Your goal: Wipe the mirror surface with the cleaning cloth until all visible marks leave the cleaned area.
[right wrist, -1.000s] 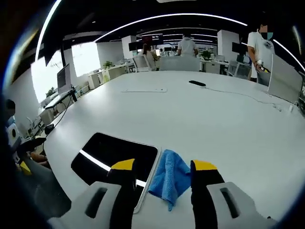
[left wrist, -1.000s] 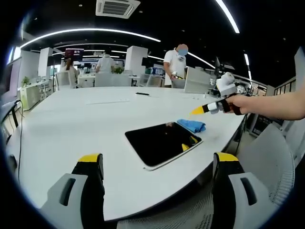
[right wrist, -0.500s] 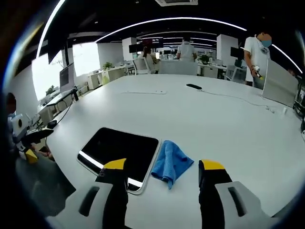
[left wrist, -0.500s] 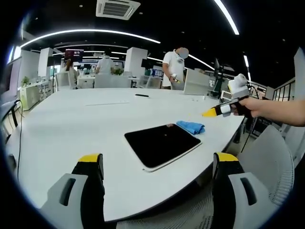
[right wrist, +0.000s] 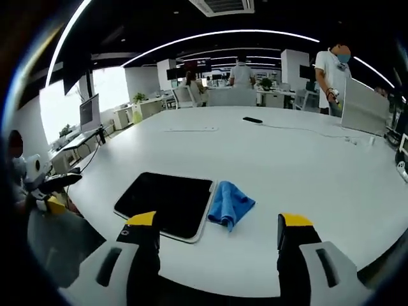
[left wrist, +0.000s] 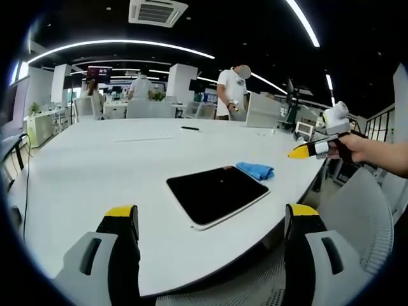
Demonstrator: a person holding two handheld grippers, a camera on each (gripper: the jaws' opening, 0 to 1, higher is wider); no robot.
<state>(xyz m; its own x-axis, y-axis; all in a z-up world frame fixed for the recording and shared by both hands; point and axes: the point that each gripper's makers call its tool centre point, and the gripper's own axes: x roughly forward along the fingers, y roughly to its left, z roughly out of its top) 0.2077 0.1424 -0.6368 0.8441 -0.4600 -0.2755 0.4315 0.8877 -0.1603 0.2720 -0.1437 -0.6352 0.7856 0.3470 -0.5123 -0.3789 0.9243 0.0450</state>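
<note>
Left gripper view took in a large white table [left wrist: 83,166] running back into an open office. Near its front edge lay the mirror [left wrist: 215,191], a dark rounded slab with a pale rim, flat on the tabletop. The blue cleaning cloth [left wrist: 255,169] sat crumpled just beside the mirror's far right corner. The left gripper [left wrist: 213,220] hung over the table's near edge with its yellow-tipped jaws spread wide and nothing between them. The right gripper [left wrist: 299,152] was held in a hand [left wrist: 360,146] off the table's right side, well apart from the cloth.

From the right gripper view, the mirror [right wrist: 167,195] and cloth [right wrist: 230,203] lay side by side, the right gripper [right wrist: 220,228] gaping empty.
</note>
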